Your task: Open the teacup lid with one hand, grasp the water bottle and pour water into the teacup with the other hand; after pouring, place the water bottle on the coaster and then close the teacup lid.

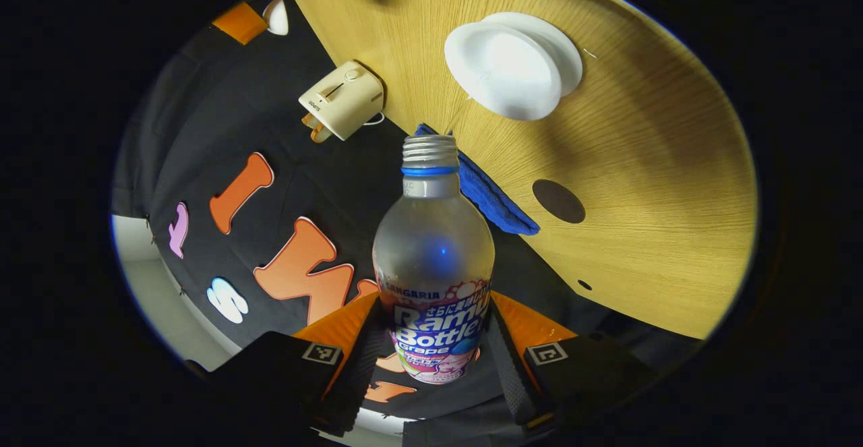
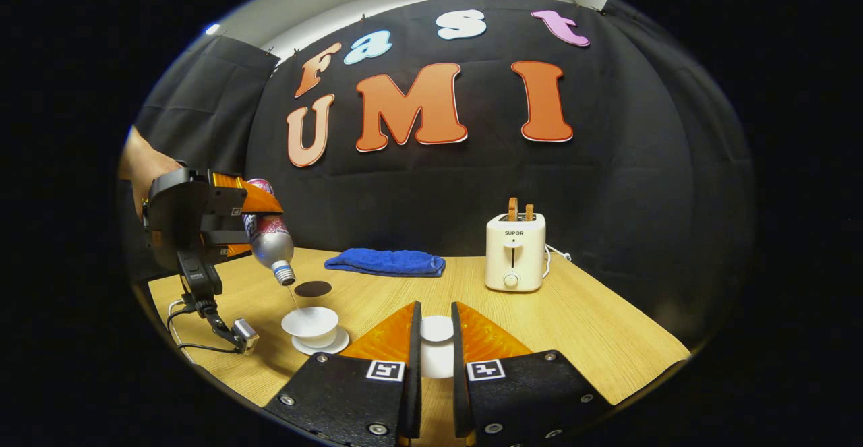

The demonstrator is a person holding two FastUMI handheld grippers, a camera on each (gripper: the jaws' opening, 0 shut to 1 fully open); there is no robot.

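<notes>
Now pouring into the teacup point(image 2: 310, 321).
Left gripper point(image 1: 435, 352) clamps the slick, light bottle point(image 1: 433, 265) mid-body; right gripper point(image 2: 435, 349) pinches the fragile lid point(image 2: 437, 331).

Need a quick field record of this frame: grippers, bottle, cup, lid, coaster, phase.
left gripper: shut on bottle, tilted neck-down
right gripper: shut on lid, held off the cup
bottle: uncapped, mouth above cup, thin stream falling
cup: open, on saucer
coaster: bare, behind cup
other: towel, toaster at back of table
phase: pouring
</notes>
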